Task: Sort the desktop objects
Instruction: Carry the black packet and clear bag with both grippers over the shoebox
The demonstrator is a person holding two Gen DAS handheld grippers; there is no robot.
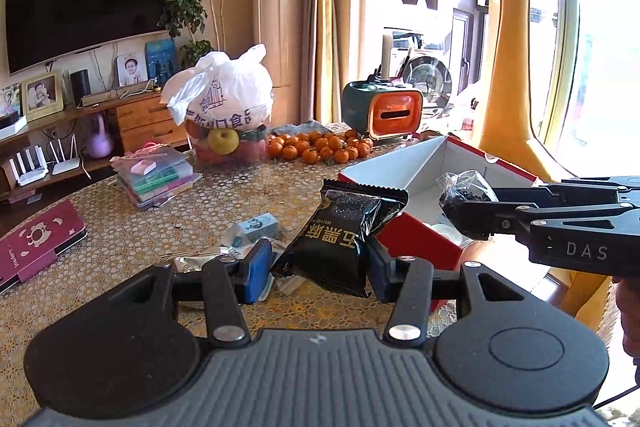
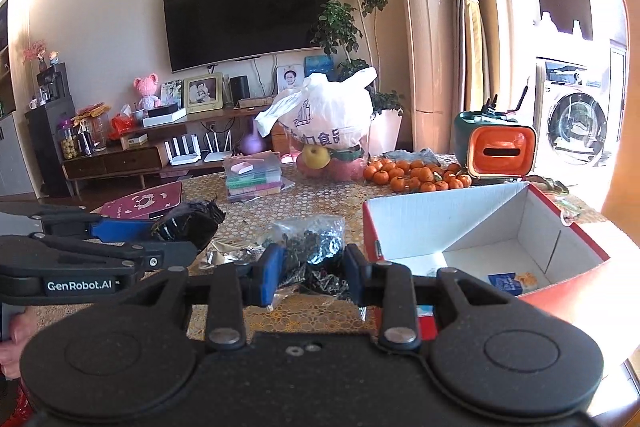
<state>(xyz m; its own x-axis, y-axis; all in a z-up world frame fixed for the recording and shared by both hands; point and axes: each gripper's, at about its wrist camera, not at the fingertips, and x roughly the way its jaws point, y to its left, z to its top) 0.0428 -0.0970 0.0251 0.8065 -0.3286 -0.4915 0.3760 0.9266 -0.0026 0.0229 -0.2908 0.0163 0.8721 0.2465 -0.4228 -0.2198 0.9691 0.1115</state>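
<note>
The left gripper [image 1: 320,263] is clamping a black snack packet [image 1: 344,227] above the table [image 1: 120,227], its long axis tilting up toward the red box [image 1: 420,243]. The right gripper [image 2: 312,273] is pinching a clear bag of dark bits [image 2: 312,243] beside the box's rim; a blue packet [image 2: 502,283] is lying inside

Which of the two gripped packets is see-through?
The bag in the right gripper: clear film showing dark bits inside. The left gripper holds an opaque black packet with printed characters.
</note>
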